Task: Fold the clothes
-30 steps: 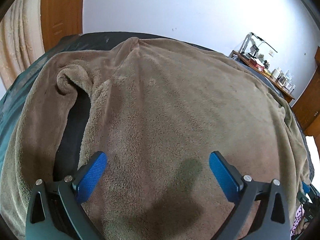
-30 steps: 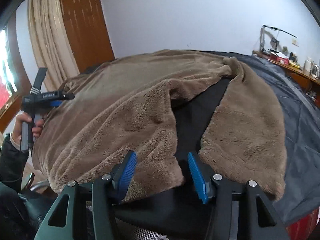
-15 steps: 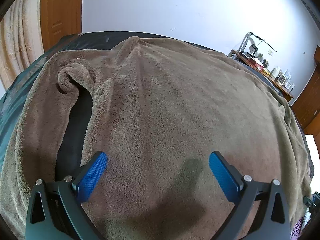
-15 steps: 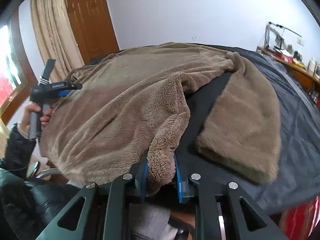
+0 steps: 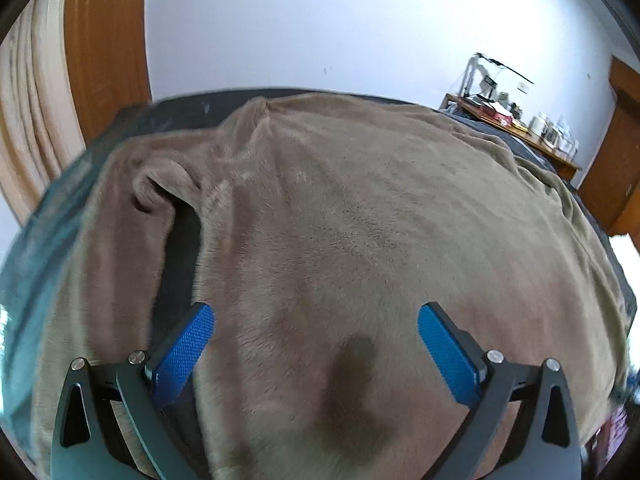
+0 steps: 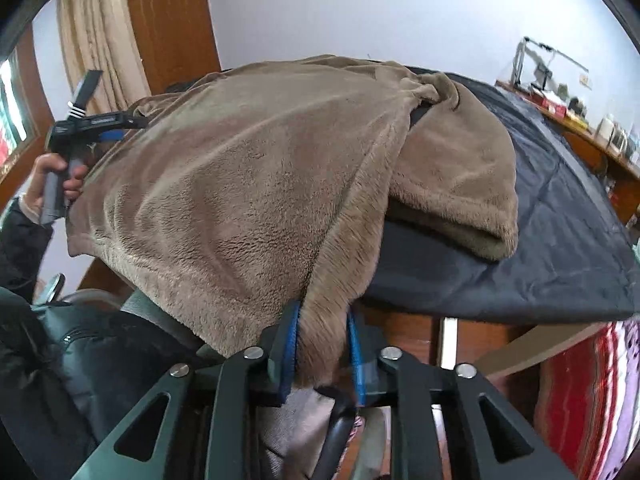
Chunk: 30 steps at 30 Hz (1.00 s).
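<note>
Now, left view: the left gripper (image 5: 312, 332) hangs wide open and empty above the brown fleece garment (image 5: 360, 220). Right view: the right gripper (image 6: 323, 354), open a second ago, has pinched the garment's edge, jaws easing slightly, lifting it off the dark bed cover (image 6: 560, 240); the fold has begun.

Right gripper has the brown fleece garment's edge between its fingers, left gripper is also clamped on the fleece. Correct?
Not quite. The left gripper is not clamped: the left wrist view shows its blue fingers spread wide above the brown fleece garment, nothing pinched. The right gripper does have the fleece edge between its fingers, though its jaws are opening slightly, per the right wrist view.
</note>
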### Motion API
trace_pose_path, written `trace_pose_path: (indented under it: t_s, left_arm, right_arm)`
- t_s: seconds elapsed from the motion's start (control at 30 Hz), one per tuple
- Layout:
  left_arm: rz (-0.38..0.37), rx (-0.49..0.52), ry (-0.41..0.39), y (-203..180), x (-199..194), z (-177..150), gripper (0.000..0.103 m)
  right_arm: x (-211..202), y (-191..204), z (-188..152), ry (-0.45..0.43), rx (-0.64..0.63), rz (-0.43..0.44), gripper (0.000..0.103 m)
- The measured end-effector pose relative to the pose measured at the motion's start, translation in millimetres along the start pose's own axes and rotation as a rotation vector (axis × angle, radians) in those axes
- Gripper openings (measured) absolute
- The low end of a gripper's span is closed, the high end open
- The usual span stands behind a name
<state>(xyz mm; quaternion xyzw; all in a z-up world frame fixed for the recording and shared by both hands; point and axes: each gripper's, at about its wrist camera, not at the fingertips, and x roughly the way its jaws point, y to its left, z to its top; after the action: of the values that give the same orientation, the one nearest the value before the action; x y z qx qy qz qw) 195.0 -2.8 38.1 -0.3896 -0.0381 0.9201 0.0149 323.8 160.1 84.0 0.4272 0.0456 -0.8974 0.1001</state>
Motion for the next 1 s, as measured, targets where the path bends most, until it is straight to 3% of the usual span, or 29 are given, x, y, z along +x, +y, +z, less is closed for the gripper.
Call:
trace_pose_path:
  t_s: [0.07, 0.13, 0.3, 0.47, 0.63, 0.73, 0.83, 1.0]
  left_arm:
    - [0.016, 0.021, -0.007, 7.6, -10.8, -8.1, 0.103]
    - [0.032, 0.042, -0.015, 15.3, -21.5, -16.3, 0.103]
    - [0.042, 0.006, 0.021, 46.4, -33.9, -40.8, 0.103]
    - [0.051, -0.043, 0.021, 64.3, -41.6, -54.5, 0.103]
    - [0.04, -0.057, 0.014, 63.8, -42.0, -58.3, 0.103]
    - [0.026, -0.049, 0.024, 59.1, -35.9, -58.2, 0.103]
    - [0.06, -0.012, 0.045, 53.1, -25.1, -60.3, 0.103]
    - [0.092, 0.027, 0.057, 47.0, -16.2, -63.8, 0.103]
  right_arm:
    - [-4.8, 2.0, 2.2, -0.029, -0.038, -0.044, 0.069]
    - [-14.3, 2.5, 7.3, -0.087, -0.056, -0.071, 0.076]
    - [-30.2, -4.2, 27.4, -0.204, -0.003, -0.024, 0.076]
    - [-9.4, 10.7, 64.0, -0.246, -0.029, 0.068, 0.076]
    - [27.1, 32.9, 85.5, -0.194, -0.099, 0.151, 0.076]
    - [51.4, 28.8, 87.0, -0.13, -0.101, 0.122, 0.076]
    - [70.2, 4.5, 81.0, -0.058, -0.016, 0.073, 0.076]
    - [67.6, -15.8, 69.1, -0.077, -0.025, 0.008, 0.076]
